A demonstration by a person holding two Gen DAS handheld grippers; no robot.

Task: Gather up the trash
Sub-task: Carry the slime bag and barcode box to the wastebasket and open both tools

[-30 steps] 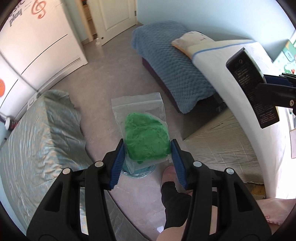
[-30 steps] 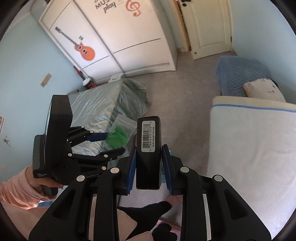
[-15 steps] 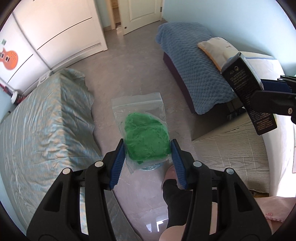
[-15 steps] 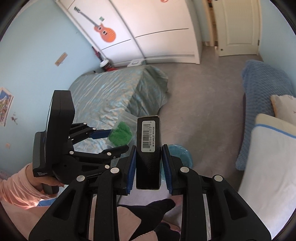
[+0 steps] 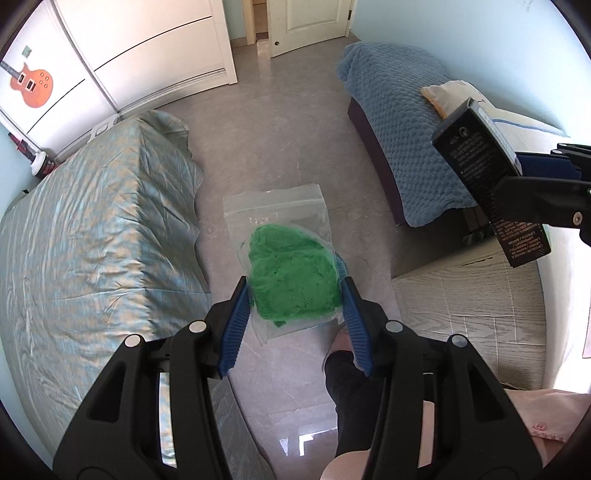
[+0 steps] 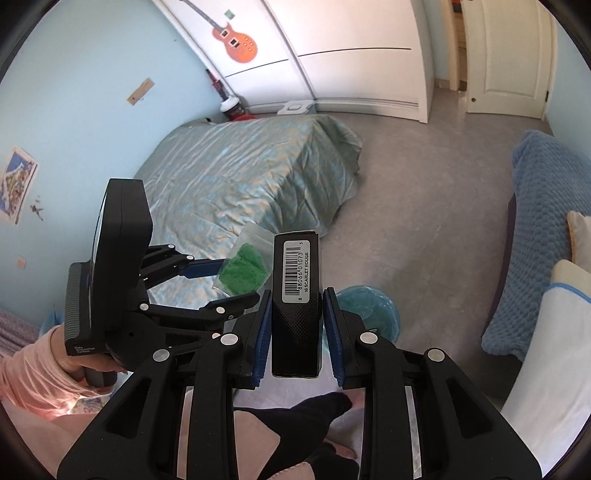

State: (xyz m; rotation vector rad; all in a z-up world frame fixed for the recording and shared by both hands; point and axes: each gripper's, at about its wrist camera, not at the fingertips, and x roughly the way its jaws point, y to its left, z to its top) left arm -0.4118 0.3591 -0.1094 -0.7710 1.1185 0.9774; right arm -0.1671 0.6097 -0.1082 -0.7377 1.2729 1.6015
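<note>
My left gripper (image 5: 295,291) is shut on a clear zip bag with green stuff inside (image 5: 291,277), held above the floor. The same bag (image 6: 243,271) shows in the right wrist view, left of the box. My right gripper (image 6: 295,299) is shut on a slim black carton with a barcode label (image 6: 295,295); that carton (image 5: 487,184) appears at the right edge of the left wrist view. A round blue bin lined with plastic (image 6: 365,310) stands on the floor just beyond the right gripper. In the left wrist view only a sliver of the bin (image 5: 341,267) peeks out behind the bag.
A bed with a shiny teal cover (image 5: 92,229) lies at left. A low bed with a blue quilt (image 5: 402,147) and a white mattress (image 6: 550,362) are at right. White wardrobes (image 6: 351,55) and a door (image 5: 306,22) stand at the far wall. The person's dark-socked foot (image 5: 351,380) is below.
Both grippers have swung across the room with their loads; the teal bed now fills more of the left, and the blue bin has come into view beyond the right gripper.
</note>
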